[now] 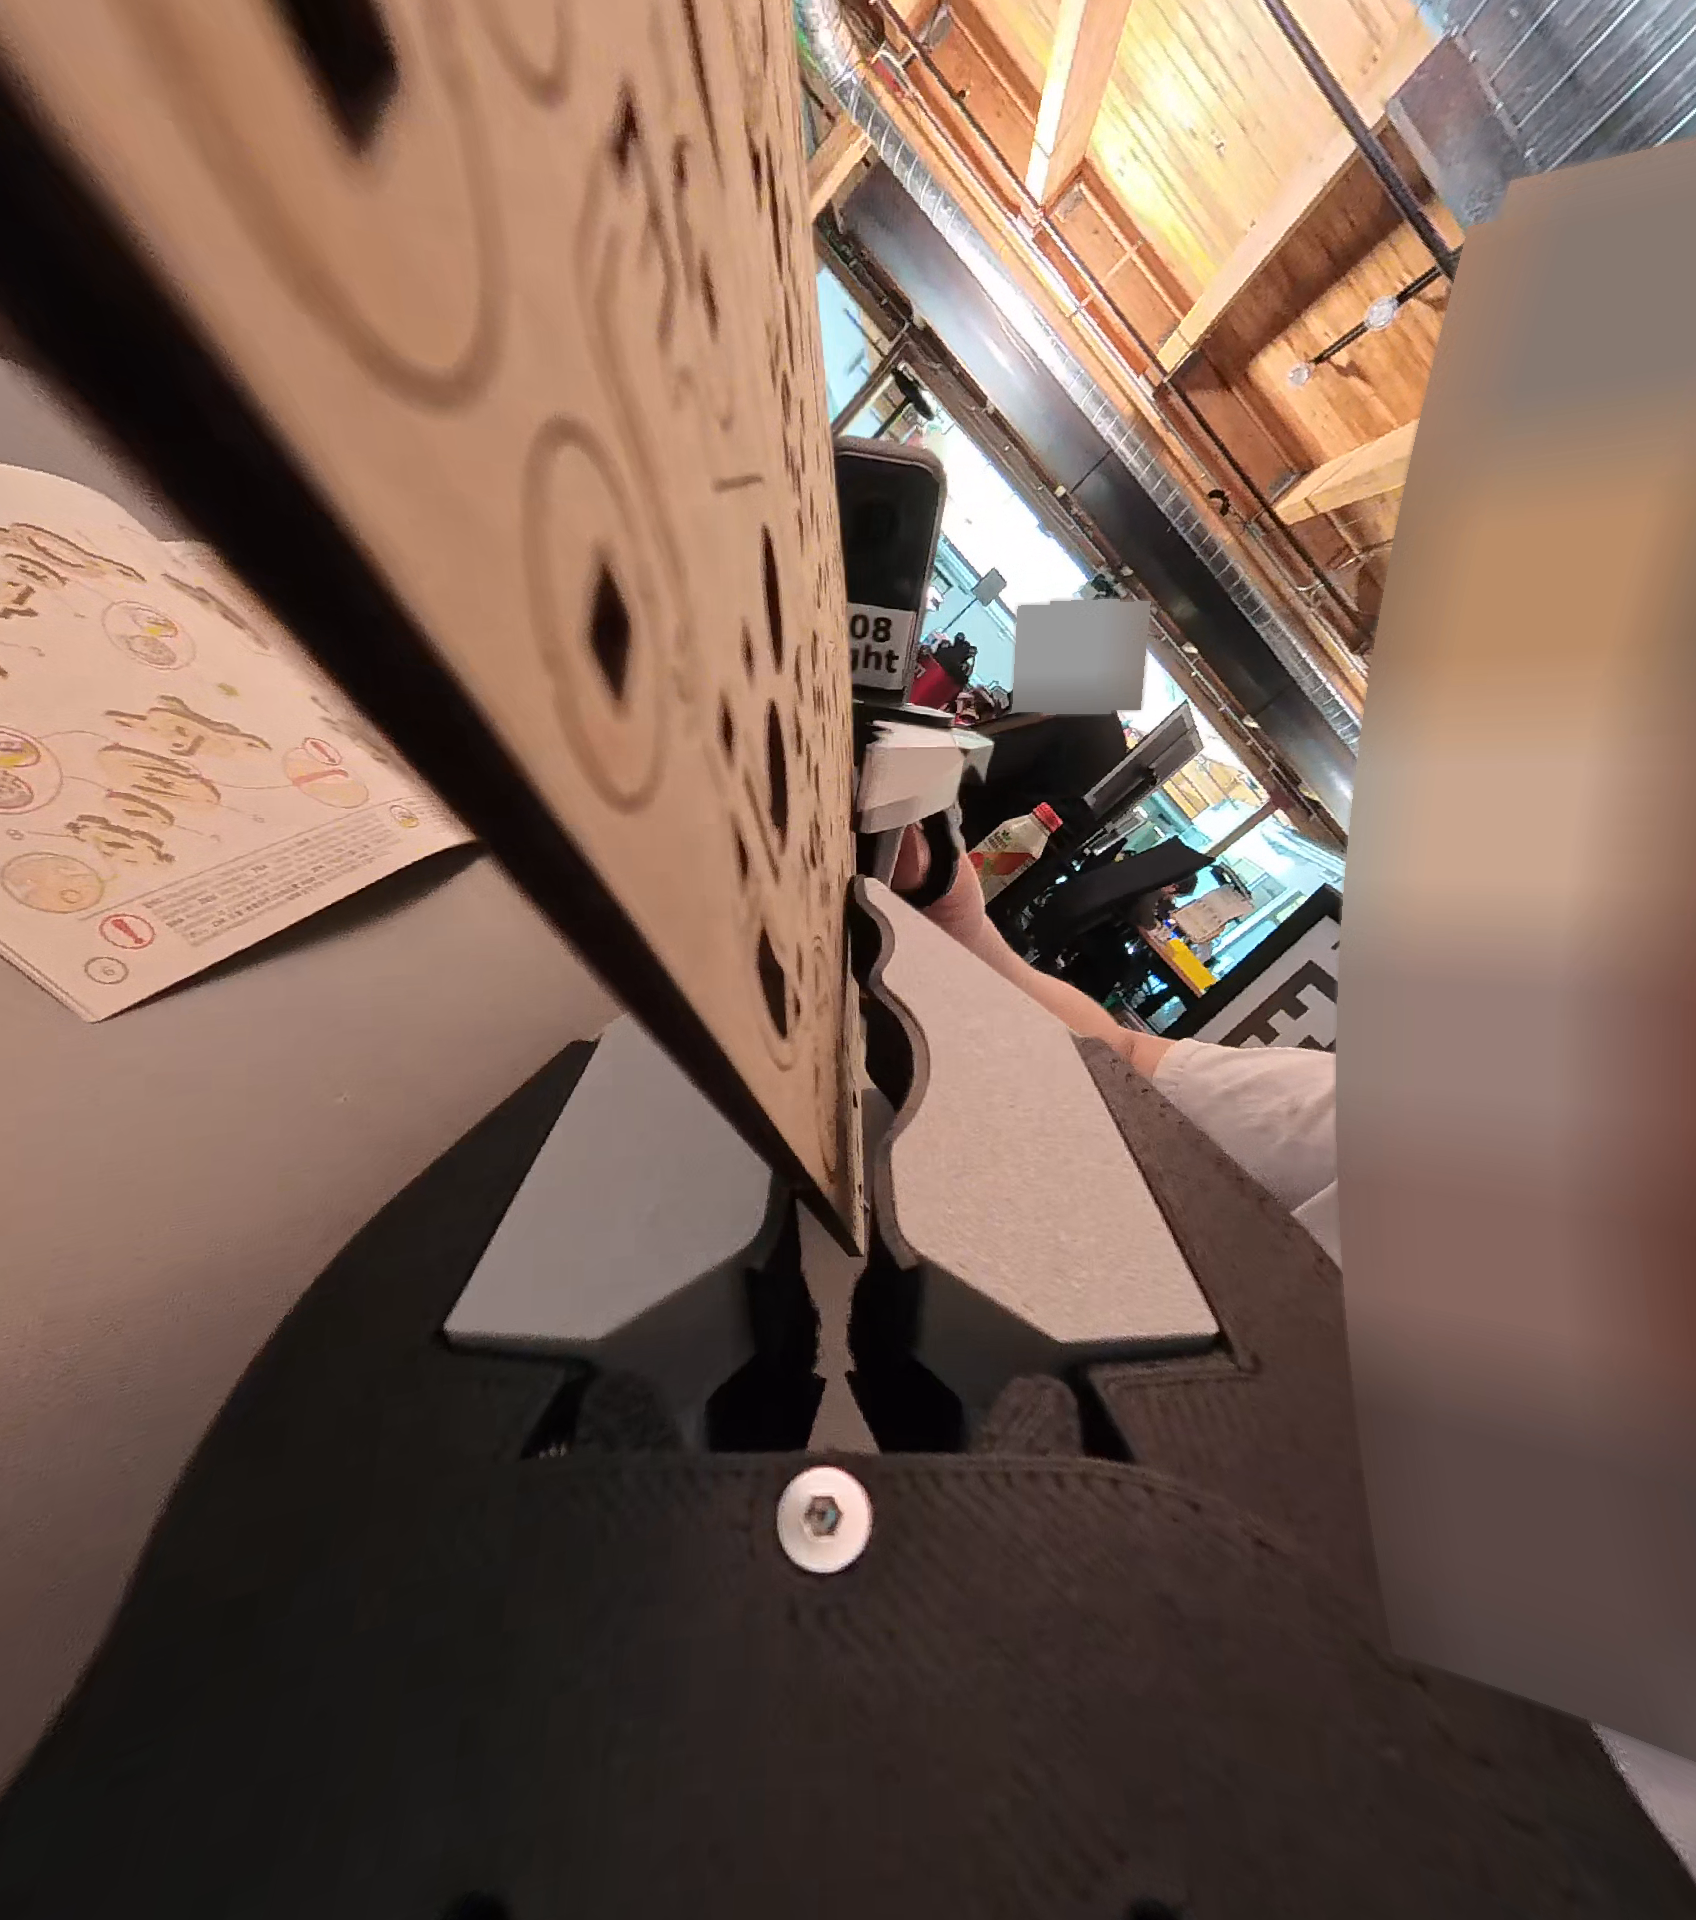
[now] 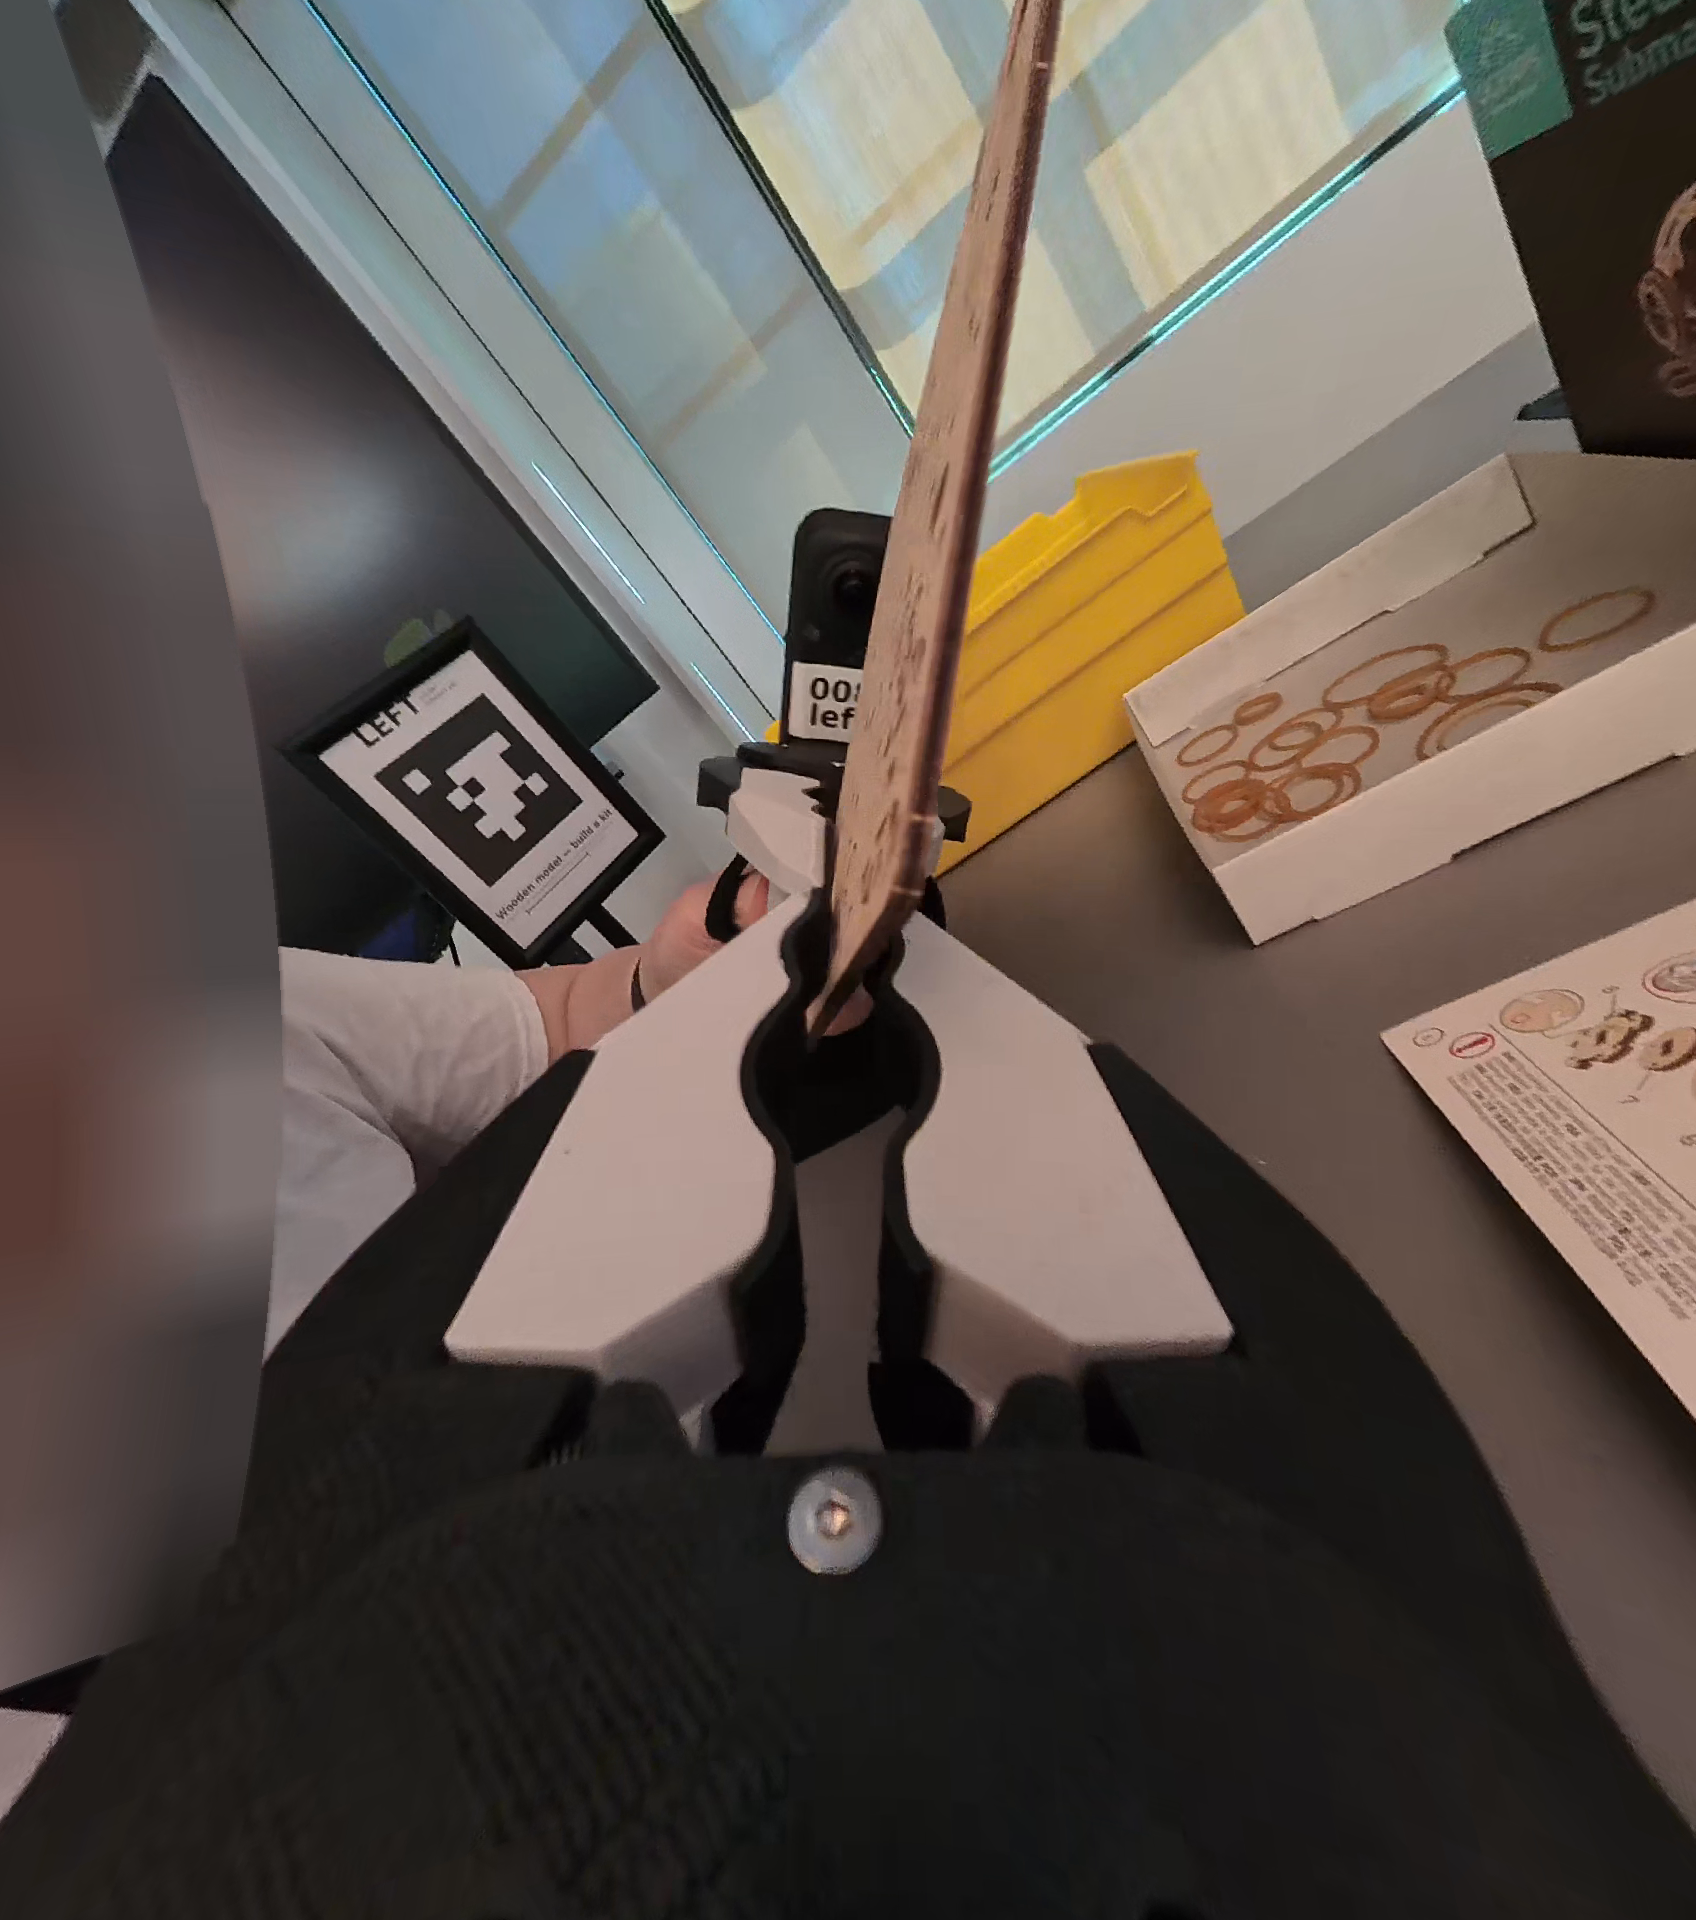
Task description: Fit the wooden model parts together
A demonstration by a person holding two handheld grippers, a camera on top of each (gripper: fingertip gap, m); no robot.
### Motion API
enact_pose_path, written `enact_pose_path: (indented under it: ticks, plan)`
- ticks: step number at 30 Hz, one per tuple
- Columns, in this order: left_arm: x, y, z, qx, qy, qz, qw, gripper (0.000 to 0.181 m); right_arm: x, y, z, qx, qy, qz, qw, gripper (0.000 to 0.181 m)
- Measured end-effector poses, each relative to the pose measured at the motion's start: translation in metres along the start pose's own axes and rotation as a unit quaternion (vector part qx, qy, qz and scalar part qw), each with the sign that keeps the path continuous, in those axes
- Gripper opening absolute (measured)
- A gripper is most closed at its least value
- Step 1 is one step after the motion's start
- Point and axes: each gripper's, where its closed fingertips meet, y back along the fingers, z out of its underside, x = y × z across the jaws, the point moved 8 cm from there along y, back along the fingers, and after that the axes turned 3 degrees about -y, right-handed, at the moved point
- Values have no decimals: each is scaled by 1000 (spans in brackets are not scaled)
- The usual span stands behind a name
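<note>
Wooden sheet (image 1: 470,436) pinched upright between left hand-held gripper (image 1: 839,1174) and right hand-held gripper (image 2: 839,977), above tabletop (image 2: 1343,1195) bearing leaflet (image 2: 1633,1122).

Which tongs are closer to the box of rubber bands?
Right. The right tongs grip the wooden sheet just beside the white box. The left tongs hold the sheet's far side, farther off.

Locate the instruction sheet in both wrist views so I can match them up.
Left wrist view: instruction sheet lies flat on the grey table at the left edge, beyond the wooden parts board.
Right wrist view: same sheet at the right edge, below the white tray.
Shared landmark: the wooden parts board.
</note>
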Motion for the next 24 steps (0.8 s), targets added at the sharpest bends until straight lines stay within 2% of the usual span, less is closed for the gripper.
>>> enact_pose_path:
  ticks: [11, 24]
  plan:
    - [0, 0, 1, -11, -20, -24, 999, 0, 2, -3, 3, -10, -13, 22, 1000, 8]
    - [2, -1, 2, -16, -13, -21, 1000, 1, 0, -2, 3, -24, -3, 19, 1000, 3]
